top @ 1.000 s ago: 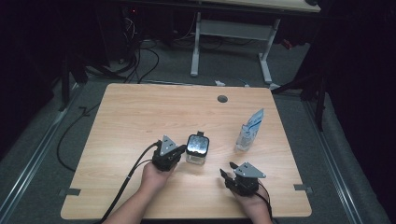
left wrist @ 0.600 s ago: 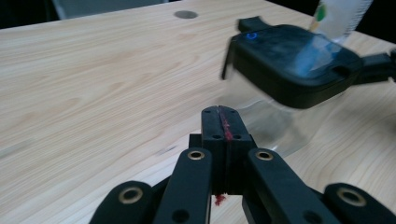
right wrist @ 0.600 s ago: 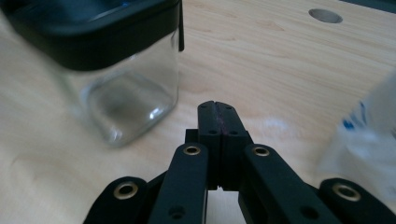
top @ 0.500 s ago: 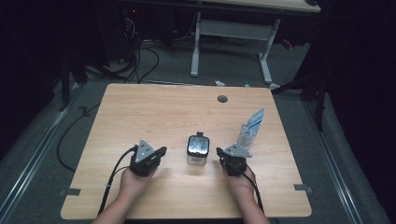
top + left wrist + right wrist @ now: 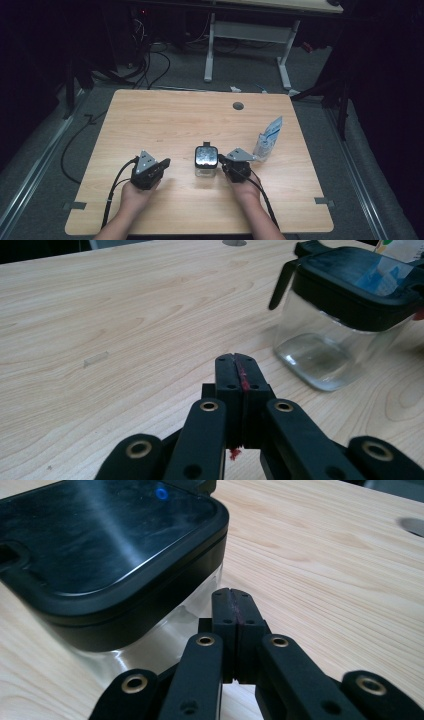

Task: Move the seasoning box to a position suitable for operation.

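Observation:
A clear square jar with a black lid (image 5: 205, 160) stands near the middle of the wooden table (image 5: 170, 120). My left gripper (image 5: 165, 162) sits to its left, jaws pressed together with nothing between them; from the left gripper view the jar (image 5: 345, 315) lies ahead to the right of the shut gripper (image 5: 235, 360). My right gripper (image 5: 222, 159) is right beside the jar's right side, also shut and empty. In the right gripper view the jar's lid (image 5: 100, 545) looms just left of the gripper (image 5: 232, 594); whether they touch I cannot tell.
A blue and white pouch (image 5: 268, 138) stands upright to the right of the jar, just beyond my right hand. A round cable hole (image 5: 238, 106) sits at the far middle of the table. A small strip of clear tape (image 5: 95, 358) lies on the wood.
My left gripper has drawn back left, away from the jar. My right gripper has moved forward and left from the front edge to the jar's right side.

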Motion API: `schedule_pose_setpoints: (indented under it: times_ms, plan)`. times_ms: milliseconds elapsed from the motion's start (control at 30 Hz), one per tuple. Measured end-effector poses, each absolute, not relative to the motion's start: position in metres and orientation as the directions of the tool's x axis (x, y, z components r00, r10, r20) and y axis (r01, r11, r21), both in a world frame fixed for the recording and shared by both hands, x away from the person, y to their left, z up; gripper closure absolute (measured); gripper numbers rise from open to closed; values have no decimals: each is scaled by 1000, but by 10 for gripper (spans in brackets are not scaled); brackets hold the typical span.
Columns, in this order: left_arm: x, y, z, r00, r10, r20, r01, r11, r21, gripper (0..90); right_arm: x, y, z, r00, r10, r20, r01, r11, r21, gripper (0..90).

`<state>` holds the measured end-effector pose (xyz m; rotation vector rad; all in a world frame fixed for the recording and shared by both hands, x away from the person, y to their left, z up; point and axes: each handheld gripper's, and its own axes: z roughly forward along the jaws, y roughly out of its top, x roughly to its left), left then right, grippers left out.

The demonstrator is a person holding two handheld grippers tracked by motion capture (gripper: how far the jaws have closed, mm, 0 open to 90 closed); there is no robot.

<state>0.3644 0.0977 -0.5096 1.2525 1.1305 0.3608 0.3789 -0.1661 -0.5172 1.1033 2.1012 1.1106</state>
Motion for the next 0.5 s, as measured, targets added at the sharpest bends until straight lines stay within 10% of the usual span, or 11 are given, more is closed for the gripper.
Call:
schedule_pose_setpoints:
  times_ms: [500]
  plan:
    - [347, 79, -524, 486, 744, -459, 395, 281, 875, 900, 350, -160, -513, -571, 817, -80, 381, 350, 856, 877]
